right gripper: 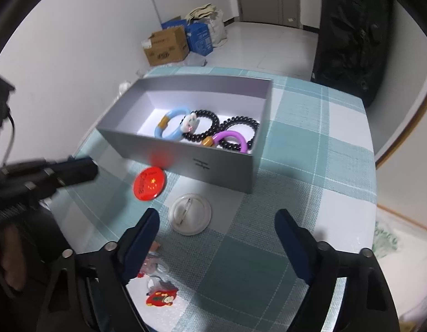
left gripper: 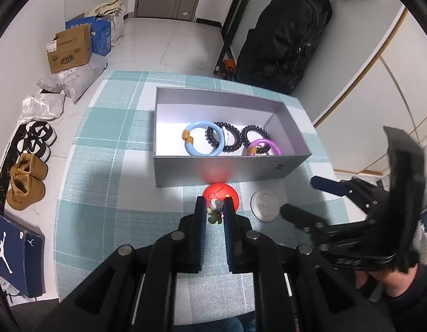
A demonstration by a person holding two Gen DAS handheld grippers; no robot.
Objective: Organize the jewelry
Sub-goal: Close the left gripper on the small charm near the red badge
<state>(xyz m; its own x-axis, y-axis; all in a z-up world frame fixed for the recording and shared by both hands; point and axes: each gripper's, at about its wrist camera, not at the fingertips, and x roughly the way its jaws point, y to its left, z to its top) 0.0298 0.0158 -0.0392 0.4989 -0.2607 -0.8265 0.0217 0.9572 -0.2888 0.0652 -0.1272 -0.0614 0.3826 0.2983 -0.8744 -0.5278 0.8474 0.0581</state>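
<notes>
Nearest the left wrist camera, the left gripper (left gripper: 216,207) has its jaws clenched on a small figurine charm (left gripper: 215,212), a grey and green piece held just above the desk (left gripper: 103,144). Directly beyond it, the red round badge (left gripper: 221,196) lies on the checked cloth, close to the front wall of the grey box (left gripper: 227,170).

Inside the box, from left to right: a blue ring bracelet (left gripper: 200,141), two black coil hair ties (left gripper: 224,138), and a purple ring bracelet (left gripper: 262,147). These items count as sorted.

Right of the red badge, a white round badge (left gripper: 265,205) lies pin side up on the desk, outside the box. The right gripper (right gripper: 217,231) hovers over it with jaws released and nothing between them.

Near the lower left edge of the right wrist view, small red trinkets (right gripper: 161,297) also remain on the desk; their exact type cannot be determined.

Assessment: roughly half complete. Remaining: the held charm, both badges, and the trinkets.
</notes>
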